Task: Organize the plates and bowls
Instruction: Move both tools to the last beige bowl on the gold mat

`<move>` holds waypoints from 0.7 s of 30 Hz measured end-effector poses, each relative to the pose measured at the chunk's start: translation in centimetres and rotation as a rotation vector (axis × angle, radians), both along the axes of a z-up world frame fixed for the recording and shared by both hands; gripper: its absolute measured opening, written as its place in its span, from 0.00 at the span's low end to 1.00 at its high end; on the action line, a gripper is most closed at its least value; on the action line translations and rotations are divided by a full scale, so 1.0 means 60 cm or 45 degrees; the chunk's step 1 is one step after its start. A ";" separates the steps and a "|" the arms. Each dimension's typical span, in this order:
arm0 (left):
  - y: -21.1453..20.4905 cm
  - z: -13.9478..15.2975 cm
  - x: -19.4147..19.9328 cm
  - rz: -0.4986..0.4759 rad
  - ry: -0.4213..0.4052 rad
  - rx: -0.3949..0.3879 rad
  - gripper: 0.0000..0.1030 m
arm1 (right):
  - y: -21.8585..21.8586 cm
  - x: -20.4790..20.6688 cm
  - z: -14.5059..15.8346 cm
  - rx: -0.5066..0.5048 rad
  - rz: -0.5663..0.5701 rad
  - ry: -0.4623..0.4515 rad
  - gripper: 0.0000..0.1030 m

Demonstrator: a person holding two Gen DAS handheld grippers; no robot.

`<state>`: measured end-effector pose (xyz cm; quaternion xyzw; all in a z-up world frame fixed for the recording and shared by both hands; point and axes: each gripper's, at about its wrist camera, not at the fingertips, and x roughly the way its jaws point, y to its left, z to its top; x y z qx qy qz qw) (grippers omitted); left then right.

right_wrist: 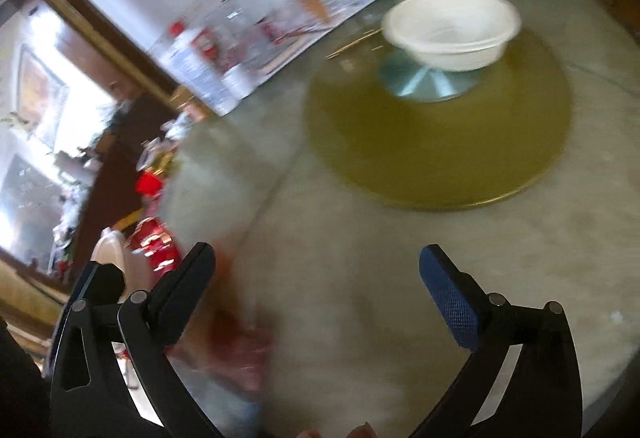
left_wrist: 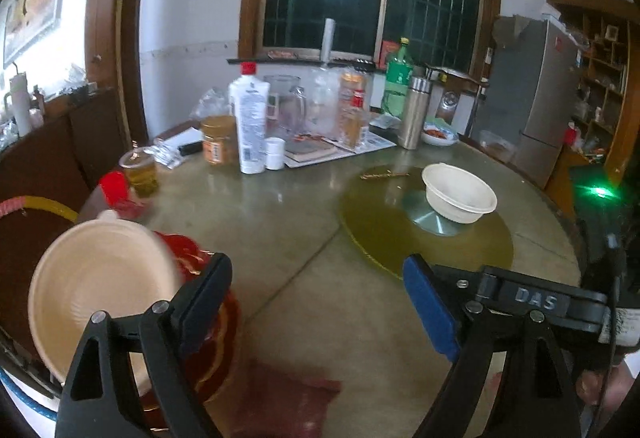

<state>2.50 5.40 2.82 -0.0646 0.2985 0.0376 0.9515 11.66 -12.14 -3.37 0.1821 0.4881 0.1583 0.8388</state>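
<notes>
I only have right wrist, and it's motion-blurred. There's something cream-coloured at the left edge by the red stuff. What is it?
Observer: A cream plastic bowl, tilted toward the left wrist camera, resting against a red patterned item at the table's near-left edge.
Operator: Is the left gripper holding it?
Observer: No. The left gripper is open; the bowl sits outside its left finger, nothing between the fingers.
Operator: What's that gold streak left of the white bowl?
Observer: A thin gold-coloured stick lying flat at the far rim of the olive round turntable, beside the white plastic bowl. I can't tell exactly what it is.
</notes>
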 end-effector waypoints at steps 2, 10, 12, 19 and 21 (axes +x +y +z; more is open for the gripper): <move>-0.012 -0.005 0.012 -0.024 0.025 -0.010 0.85 | -0.026 0.004 -0.001 -0.011 -0.032 0.003 1.00; -0.060 -0.027 0.072 -0.091 0.173 -0.065 0.85 | -0.096 0.020 -0.014 -0.026 -0.115 0.027 1.00; -0.066 -0.031 0.089 -0.115 0.207 -0.090 0.85 | -0.110 0.019 -0.014 -0.031 -0.126 0.034 1.00; -0.100 -0.057 0.168 -0.119 0.329 -0.123 0.85 | -0.165 0.036 -0.022 0.043 -0.139 0.136 1.00; -0.102 -0.065 0.191 -0.095 0.370 -0.153 0.85 | -0.181 0.039 -0.019 0.056 -0.169 0.139 1.00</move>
